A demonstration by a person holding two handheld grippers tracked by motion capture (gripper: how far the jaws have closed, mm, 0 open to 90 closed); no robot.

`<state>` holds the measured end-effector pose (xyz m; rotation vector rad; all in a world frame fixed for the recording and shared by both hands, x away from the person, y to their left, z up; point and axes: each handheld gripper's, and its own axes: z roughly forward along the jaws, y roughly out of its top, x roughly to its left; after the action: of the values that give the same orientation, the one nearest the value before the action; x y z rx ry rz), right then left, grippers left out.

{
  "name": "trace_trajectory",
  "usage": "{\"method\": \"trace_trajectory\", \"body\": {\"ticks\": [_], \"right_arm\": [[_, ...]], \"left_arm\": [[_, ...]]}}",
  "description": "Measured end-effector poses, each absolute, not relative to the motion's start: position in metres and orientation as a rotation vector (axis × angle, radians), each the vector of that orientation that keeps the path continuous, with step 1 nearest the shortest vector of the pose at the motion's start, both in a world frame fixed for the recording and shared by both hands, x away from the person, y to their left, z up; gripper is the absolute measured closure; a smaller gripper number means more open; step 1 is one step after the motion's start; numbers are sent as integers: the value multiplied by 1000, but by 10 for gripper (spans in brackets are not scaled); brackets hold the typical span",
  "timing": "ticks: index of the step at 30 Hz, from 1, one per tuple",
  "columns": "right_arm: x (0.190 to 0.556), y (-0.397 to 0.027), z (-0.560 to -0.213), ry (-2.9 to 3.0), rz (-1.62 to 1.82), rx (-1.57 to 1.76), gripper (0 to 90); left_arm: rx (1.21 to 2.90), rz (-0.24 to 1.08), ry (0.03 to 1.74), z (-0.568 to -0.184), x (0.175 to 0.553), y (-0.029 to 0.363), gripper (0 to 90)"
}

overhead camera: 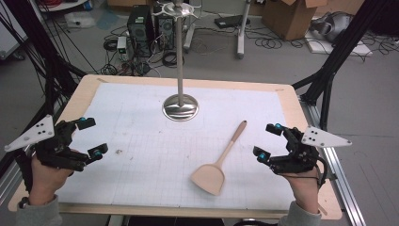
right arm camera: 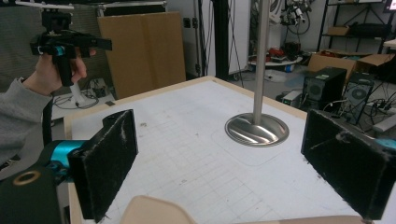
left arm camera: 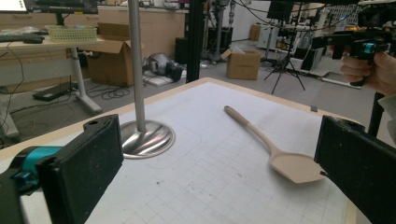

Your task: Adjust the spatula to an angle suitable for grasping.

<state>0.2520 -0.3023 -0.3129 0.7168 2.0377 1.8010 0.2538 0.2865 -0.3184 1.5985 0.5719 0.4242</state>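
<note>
Two tongs, left (overhead camera: 89, 137) and right (overhead camera: 268, 140), wide and empty at the frame's lower sides; wooden spatula (overhead camera: 217, 162) flat on the surface (overhead camera: 141, 122) lower centre-right, probably awaiting a right-hand grasp at its handle.

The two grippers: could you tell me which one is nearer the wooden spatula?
The right gripper is nearer: the wooden spatula lies on the right half of the mat, its blade close beside that gripper's open jaws. The left gripper is across the mat.
</note>
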Motion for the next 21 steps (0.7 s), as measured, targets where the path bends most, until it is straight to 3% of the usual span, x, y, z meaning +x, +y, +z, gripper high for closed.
{"method": "trace_trajectory", "body": {"ticks": [16,18,21], "right_arm": [[257,-297,-319,2079,1788,715,103],[258,-296,-320,2072,1775,707,152],[257,-296,-320,2057,1780,706,153]], "left_arm": [[1604,427,586,-320,255,289,17],[1606,428,587,-320,255,289,17],[1605,426,588,-320,255,288,17]]}}
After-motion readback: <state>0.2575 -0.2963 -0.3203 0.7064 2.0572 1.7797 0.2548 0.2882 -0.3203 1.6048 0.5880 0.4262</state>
